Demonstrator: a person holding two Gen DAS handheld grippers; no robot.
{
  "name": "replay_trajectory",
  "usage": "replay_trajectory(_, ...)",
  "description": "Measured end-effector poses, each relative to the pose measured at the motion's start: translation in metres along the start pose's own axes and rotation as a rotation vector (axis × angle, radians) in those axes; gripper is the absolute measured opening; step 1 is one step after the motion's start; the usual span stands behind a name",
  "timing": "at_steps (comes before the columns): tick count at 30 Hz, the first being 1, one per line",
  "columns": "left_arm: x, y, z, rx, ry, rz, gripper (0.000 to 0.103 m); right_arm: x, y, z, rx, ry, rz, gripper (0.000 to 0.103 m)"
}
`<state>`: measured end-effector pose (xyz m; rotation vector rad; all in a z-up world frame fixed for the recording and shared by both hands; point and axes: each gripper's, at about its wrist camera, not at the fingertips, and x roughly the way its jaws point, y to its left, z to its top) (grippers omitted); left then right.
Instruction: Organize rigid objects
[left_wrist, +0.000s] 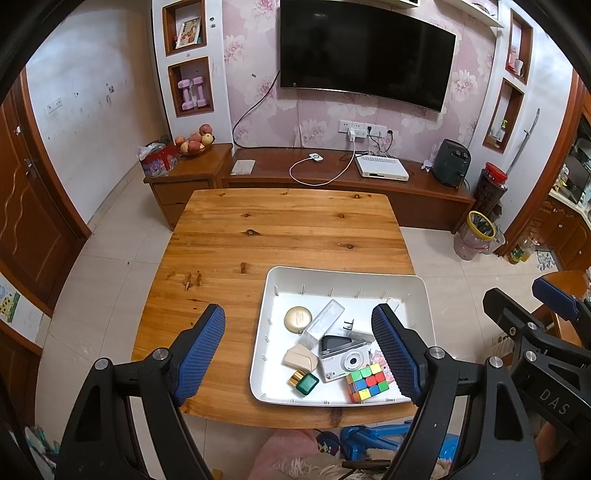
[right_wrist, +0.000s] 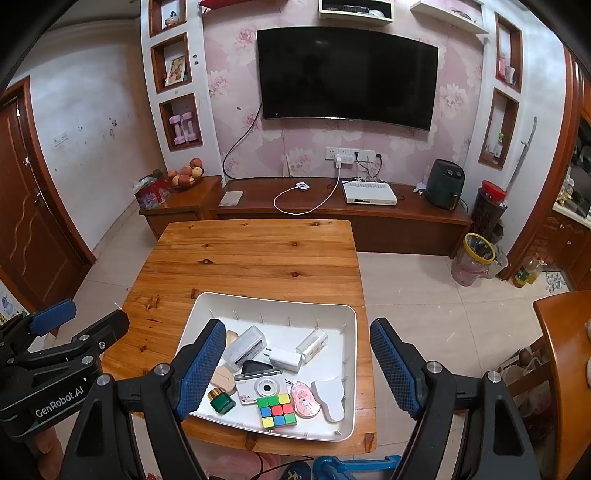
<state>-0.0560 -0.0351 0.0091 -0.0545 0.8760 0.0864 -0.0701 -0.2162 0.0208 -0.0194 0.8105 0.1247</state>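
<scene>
A white tray (left_wrist: 343, 271) (right_wrist: 273, 297) sits on the near right part of a wooden table (left_wrist: 277, 221) (right_wrist: 251, 251). In it lie a colour cube (left_wrist: 367, 382) (right_wrist: 277, 410), a white camera (left_wrist: 345, 360) (right_wrist: 260, 387), a green bottle (left_wrist: 304, 382) (right_wrist: 221, 400), a beige puff (left_wrist: 299, 358), a gold compact (left_wrist: 297, 325), a clear box (left_wrist: 321, 323) (right_wrist: 245, 347), a white charger (right_wrist: 284, 360), a pink item (right_wrist: 304, 400) and a white fan-shaped piece (right_wrist: 330, 397). My left gripper (left_wrist: 298, 310) hovers open over the tray's left side. My right gripper (right_wrist: 298, 324) hovers open over its right side. Neither holds anything.
The table's far half is bare wood. Behind it runs a low TV cabinet (left_wrist: 332, 177) under a wall-mounted screen. A bin (right_wrist: 476, 258) stands on the tiled floor to the right, beside a wooden chair (right_wrist: 561, 350). A blue stool (left_wrist: 369, 439) sits below the near edge.
</scene>
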Motion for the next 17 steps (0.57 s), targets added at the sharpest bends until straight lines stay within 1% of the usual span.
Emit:
replay_trajectory(8,0.000,0.000,-0.001,0.000,-0.002,0.001,0.084,0.000,0.000,0.000,0.000,0.001,-0.001,0.081)
replay_trajectory(12,0.000,0.000,-0.010,0.003,-0.008,0.004,0.084,0.000,-0.001,0.000,0.000,0.001,-0.001,0.081)
replay_trajectory(17,0.000,0.001,-0.013,0.001,-0.002,0.006,0.084,0.000,0.000,0.001,-0.001,0.001,0.000,0.081)
